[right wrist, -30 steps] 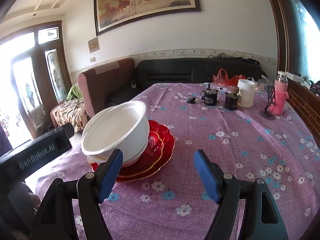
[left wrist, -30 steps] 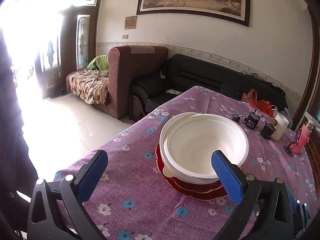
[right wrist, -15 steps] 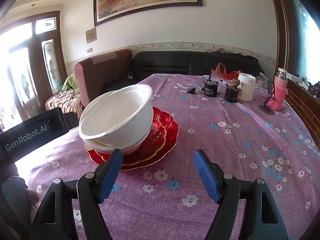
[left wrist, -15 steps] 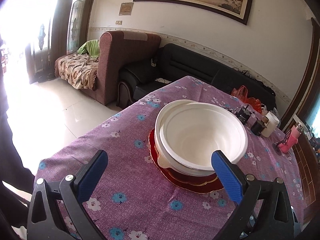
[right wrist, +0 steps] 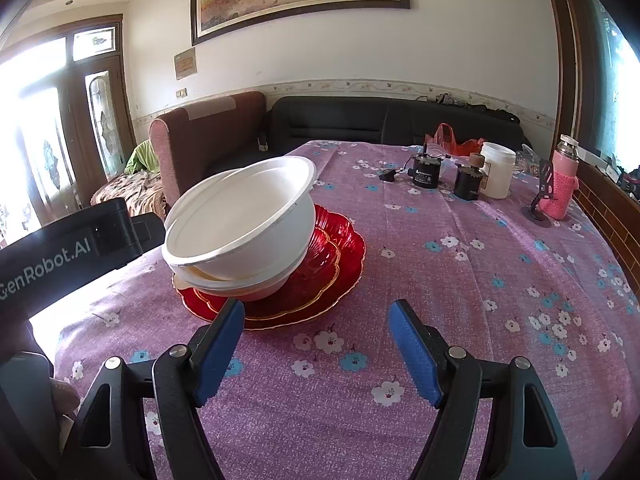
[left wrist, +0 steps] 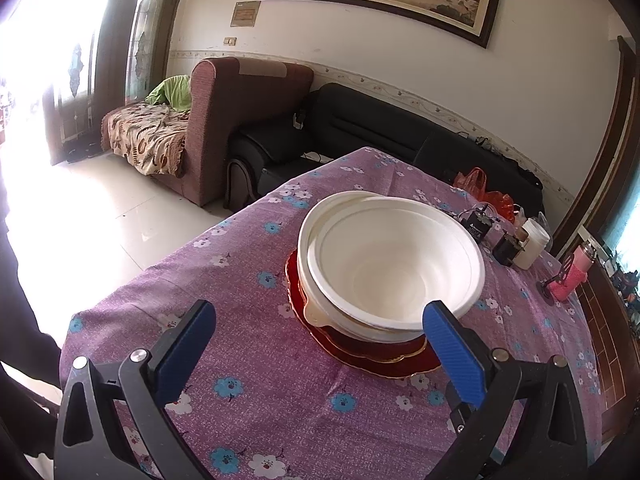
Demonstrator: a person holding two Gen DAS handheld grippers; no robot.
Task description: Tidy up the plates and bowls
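White bowls (left wrist: 394,264) are nested, the top one tilted, on stacked red plates (left wrist: 376,354) with gold rims, on the purple flowered tablecloth (left wrist: 248,396). The bowls (right wrist: 244,224) and red plates (right wrist: 332,276) also show in the right wrist view. My left gripper (left wrist: 316,344) is open and empty, just short of the stack on its near side. My right gripper (right wrist: 318,344) is open and empty, near the plates' front edge. The left gripper's black body (right wrist: 64,252) shows left of the bowls in the right wrist view.
At the table's far right stand two small black motors (right wrist: 426,170), a white jar (right wrist: 496,174), a pink bottle (right wrist: 560,192) and a red bag (right wrist: 456,142). A brown armchair (left wrist: 248,120) and a black sofa (left wrist: 400,136) stand beyond the table.
Both grippers have drawn slightly back from the stack and stayed open. The bowls and plates have not moved on the table.
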